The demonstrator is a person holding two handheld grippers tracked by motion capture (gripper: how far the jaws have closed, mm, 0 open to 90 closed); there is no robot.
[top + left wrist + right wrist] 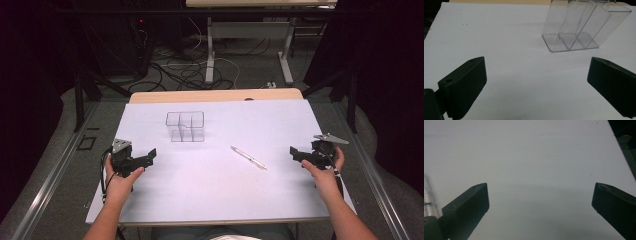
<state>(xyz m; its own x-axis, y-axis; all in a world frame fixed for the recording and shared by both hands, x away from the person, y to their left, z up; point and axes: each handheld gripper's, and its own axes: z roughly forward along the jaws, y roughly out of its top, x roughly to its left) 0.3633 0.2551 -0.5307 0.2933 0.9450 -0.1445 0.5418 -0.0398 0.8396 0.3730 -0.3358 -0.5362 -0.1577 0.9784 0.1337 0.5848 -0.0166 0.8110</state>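
Two grippers, left and right, rest with jaws wide and empty — likely poised to start — the pen lying beyond the right jaws toward the middle, the clear organizer ahead of the left jaws.

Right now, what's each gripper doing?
Left gripper: open, holding nothing.
Right gripper: open, holding nothing.
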